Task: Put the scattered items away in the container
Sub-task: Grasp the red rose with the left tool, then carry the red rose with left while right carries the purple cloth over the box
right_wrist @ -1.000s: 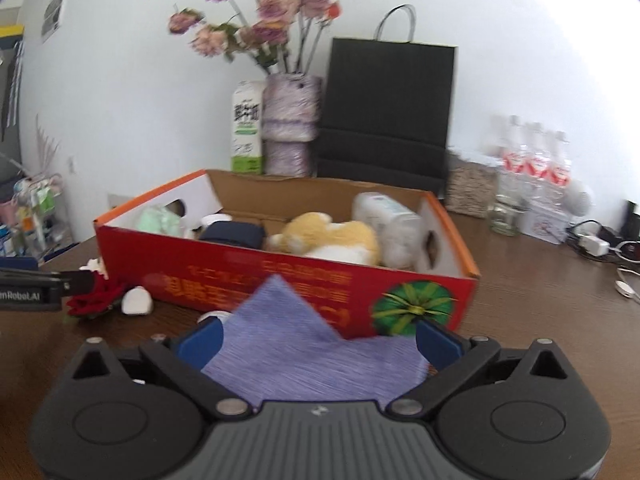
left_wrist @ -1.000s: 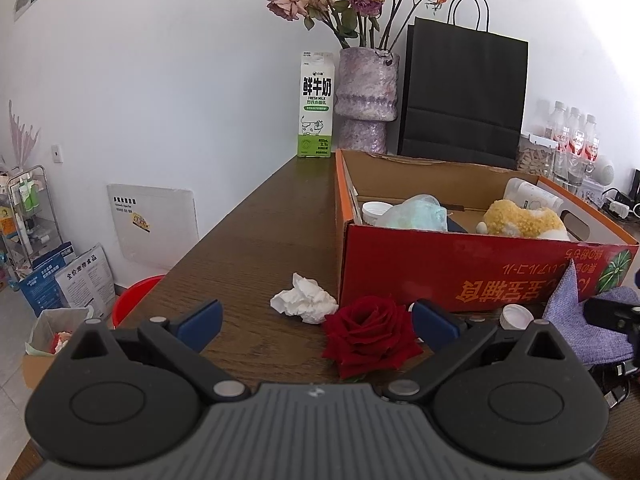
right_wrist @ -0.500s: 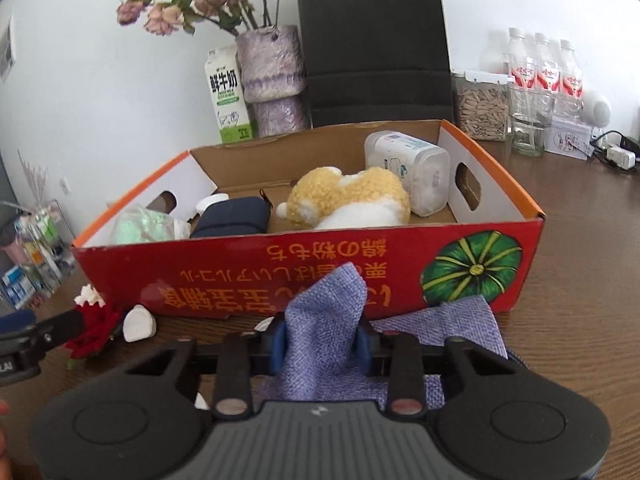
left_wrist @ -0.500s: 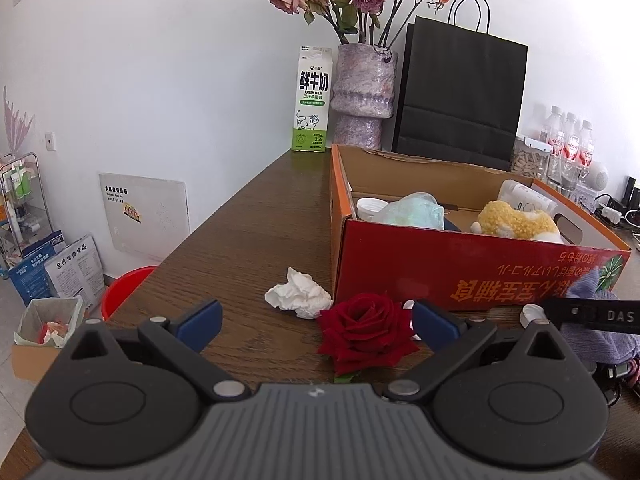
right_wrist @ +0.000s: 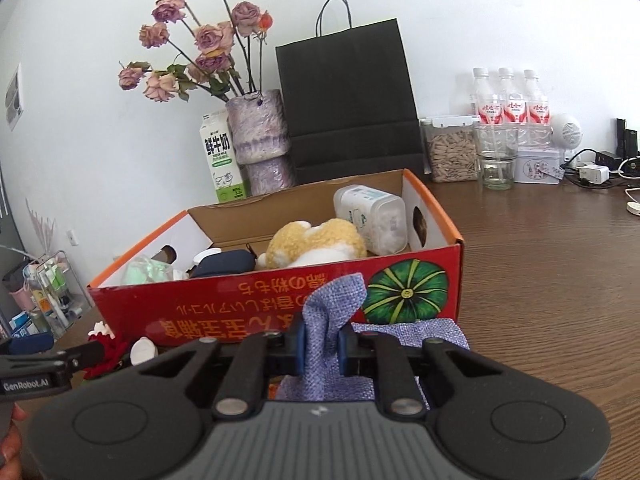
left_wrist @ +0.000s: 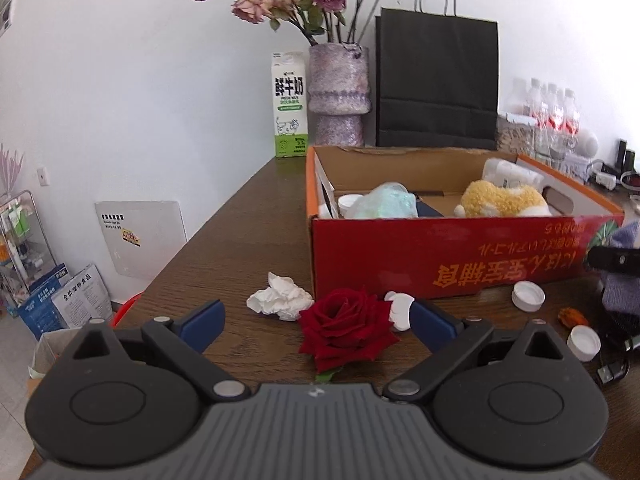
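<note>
A purple woven cloth (right_wrist: pixel 334 300) lies in front of the red cardboard box (right_wrist: pixel 240 316); one bunched fold stands up between the pads of my right gripper (right_wrist: pixel 320 344), whose jaws are closing and pinch it. In the left wrist view that cloth (left_wrist: pixel 624 236) shows at the right edge. My left gripper (left_wrist: pixel 318 318) is open, its fingers on either side of a red rose (left_wrist: pixel 346 330) on the table. A crumpled tissue (left_wrist: pixel 280 300), a small white piece (left_wrist: pixel 400 310) and two white caps (left_wrist: pixel 528 295) lie near the box (left_wrist: pixel 440 256). A plush toy (right_wrist: pixel 316 244), a jar and a dark pouch are inside.
Behind the box stand a milk carton (left_wrist: pixel 290 104), a vase of dried roses (left_wrist: pixel 340 92) and a black paper bag (left_wrist: pixel 436 84). Bottles, a glass jar (right_wrist: pixel 496 160), a tin and cables sit at the back right. The table's left edge drops to a red bin and floor clutter.
My right gripper went from wide open over the flat cloth to shut on a raised fold, and it rolled. The left gripper stayed open around the rose.
</note>
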Available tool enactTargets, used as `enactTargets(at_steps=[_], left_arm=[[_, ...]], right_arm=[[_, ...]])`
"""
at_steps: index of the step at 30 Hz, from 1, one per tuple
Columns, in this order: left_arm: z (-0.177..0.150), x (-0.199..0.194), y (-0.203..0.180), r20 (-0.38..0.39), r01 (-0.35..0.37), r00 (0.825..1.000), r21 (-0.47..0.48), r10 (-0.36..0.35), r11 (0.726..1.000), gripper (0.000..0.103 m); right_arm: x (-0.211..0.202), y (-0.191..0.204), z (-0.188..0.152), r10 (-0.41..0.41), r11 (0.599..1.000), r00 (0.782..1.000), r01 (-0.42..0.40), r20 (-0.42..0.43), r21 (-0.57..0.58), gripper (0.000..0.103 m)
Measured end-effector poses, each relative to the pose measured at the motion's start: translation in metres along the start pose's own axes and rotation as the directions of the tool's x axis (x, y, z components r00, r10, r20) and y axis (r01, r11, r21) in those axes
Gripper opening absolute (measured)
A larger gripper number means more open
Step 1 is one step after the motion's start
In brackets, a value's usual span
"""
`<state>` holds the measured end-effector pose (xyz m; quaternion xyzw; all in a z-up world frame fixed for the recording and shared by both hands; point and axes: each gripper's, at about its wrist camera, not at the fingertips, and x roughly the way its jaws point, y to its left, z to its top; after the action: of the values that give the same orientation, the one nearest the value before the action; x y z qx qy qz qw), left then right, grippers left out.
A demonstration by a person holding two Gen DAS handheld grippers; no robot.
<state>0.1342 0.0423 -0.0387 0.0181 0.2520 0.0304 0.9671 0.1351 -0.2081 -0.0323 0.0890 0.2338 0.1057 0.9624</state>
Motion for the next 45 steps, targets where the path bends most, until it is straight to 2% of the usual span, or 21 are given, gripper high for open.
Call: enactTargets(at_steps=[5, 9, 11, 13, 15, 24, 30, 33, 36, 41, 45], left_arm=[[0.0, 0.013, -0.003, -0.073, 0.032, 0.997, -0.007, -0.032, 0.999, 0.081], [-0.001, 0.016, -0.001, -0.093, 0.045, 0.995, -0.026, -0.047, 0.999, 0.068], [-0.002, 0.016, 0.001, -0.091, 0.05, 0.994, -0.038, -0.053, 0.998, 0.043], [-0.002, 0.013, 0.005, -0.07, 0.077, 0.994, -0.068, -0.081, 0.995, 0.039], [-0.003, 0.007, 0.008, -0.037, 0.091, 0.995, -0.085, -0.095, 0.992, 0.038], [-0.002, -0.011, 0.006, 0.064, 0.039, 0.997, -0.1, -0.032, 0.994, 0.037], [-0.002, -0.018, 0.004, 0.091, 0.011, 0.996, -0.096, -0.002, 0.995, 0.039], [0.003, -0.025, 0.0, 0.115, 0.002, 0.993, -0.092, 0.008, 0.996, 0.039], [0.016, -0.035, -0.002, 0.157, 0.039, 0.987, -0.1, -0.023, 0.994, 0.039], [0.048, -0.042, -0.016, 0.239, 0.057, 0.97, -0.085, -0.036, 0.995, 0.039], [0.079, -0.033, -0.03, 0.286, 0.066, 0.957, -0.093, -0.036, 0.993, 0.039]], right_arm=[[-0.002, -0.001, -0.002, -0.003, 1.0, 1.0, 0.003, 0.003, -0.003, 0.014], [-0.003, 0.001, -0.003, -0.006, 1.0, 1.0, 0.007, 0.006, -0.011, 0.014], [-0.003, 0.001, -0.004, -0.008, 1.0, 1.0, 0.008, 0.006, -0.015, 0.014], [-0.003, 0.002, -0.004, -0.01, 1.0, 1.0, 0.01, 0.007, -0.019, 0.014], [-0.004, 0.002, -0.005, -0.01, 1.0, 1.0, 0.011, 0.011, -0.021, 0.014], [-0.009, 0.002, -0.004, -0.003, 1.0, 0.999, 0.004, 0.038, -0.027, 0.014], [-0.027, 0.001, -0.003, 0.006, 1.0, 0.993, -0.004, 0.116, -0.014, 0.014], [-0.038, -0.001, 0.003, 0.02, 1.0, 0.985, -0.019, 0.171, -0.007, 0.014], [-0.048, 0.001, 0.016, 0.027, 1.0, 0.975, -0.023, 0.222, -0.02, 0.014], [-0.057, 0.008, 0.052, 0.032, 0.999, 0.949, -0.019, 0.313, -0.044, 0.014], [-0.049, 0.017, 0.084, 0.033, 0.998, 0.929, -0.013, 0.369, -0.055, 0.014]])
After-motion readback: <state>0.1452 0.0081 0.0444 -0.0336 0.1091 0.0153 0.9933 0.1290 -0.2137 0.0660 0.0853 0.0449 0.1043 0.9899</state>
